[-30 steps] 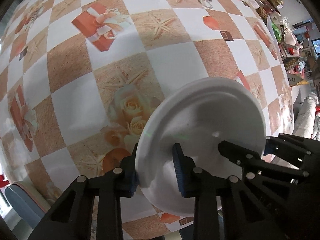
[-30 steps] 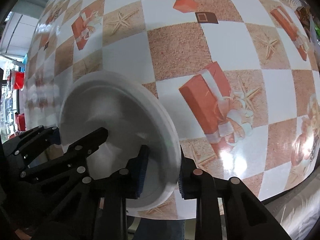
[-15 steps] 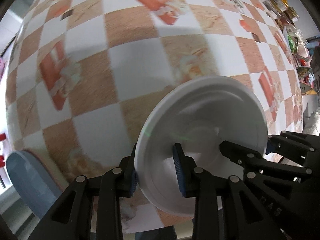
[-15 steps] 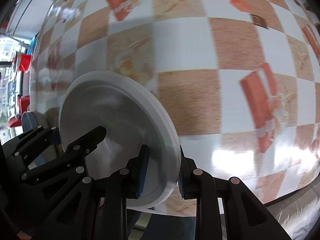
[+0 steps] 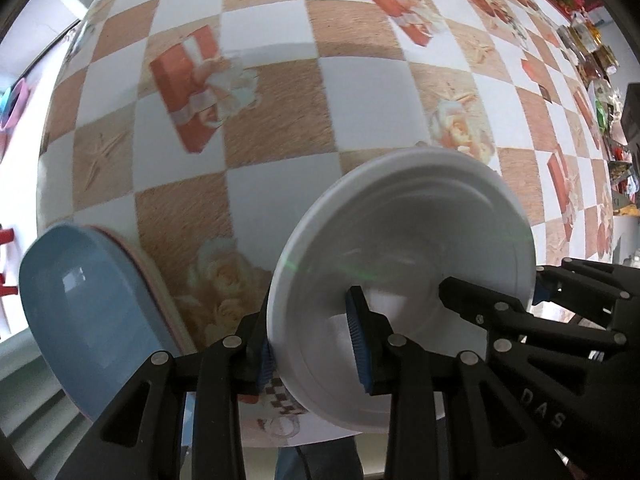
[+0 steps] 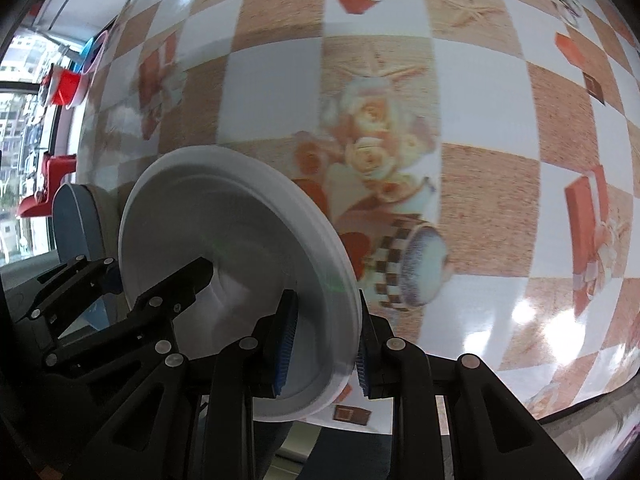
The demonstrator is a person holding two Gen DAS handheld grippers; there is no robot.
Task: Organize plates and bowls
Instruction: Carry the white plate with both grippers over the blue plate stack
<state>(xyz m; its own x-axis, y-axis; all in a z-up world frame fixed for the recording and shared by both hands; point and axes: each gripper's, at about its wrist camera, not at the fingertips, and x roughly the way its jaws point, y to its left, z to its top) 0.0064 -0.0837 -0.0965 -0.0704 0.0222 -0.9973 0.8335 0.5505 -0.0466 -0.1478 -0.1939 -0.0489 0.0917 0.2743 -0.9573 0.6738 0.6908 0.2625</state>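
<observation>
A white plate (image 5: pixel 404 264) is held above the checkered tablecloth by both grippers at once. My left gripper (image 5: pixel 314 342) is shut on its near-left rim, and my right gripper (image 6: pixel 322 346) is shut on the opposite rim; the plate also shows in the right wrist view (image 6: pixel 224 248). The right gripper's fingers (image 5: pixel 520 312) reach in from the right in the left wrist view. A blue plate (image 5: pixel 88 300) stacked on a pinkish one sits at the table's near-left edge, left of the white plate; its edge shows in the right wrist view (image 6: pixel 74 220).
The tablecloth (image 5: pixel 280 120) has orange and white squares with gift boxes and roses. Red and blue containers (image 6: pixel 66 88) stand beyond the table's left end. Packaged goods (image 5: pixel 592 52) crowd the far right. The table's near edge (image 6: pixel 560 408) is close below the grippers.
Both grippers have carried the white plate leftward along the table. The blue plate stack has come further into view at the lower left.
</observation>
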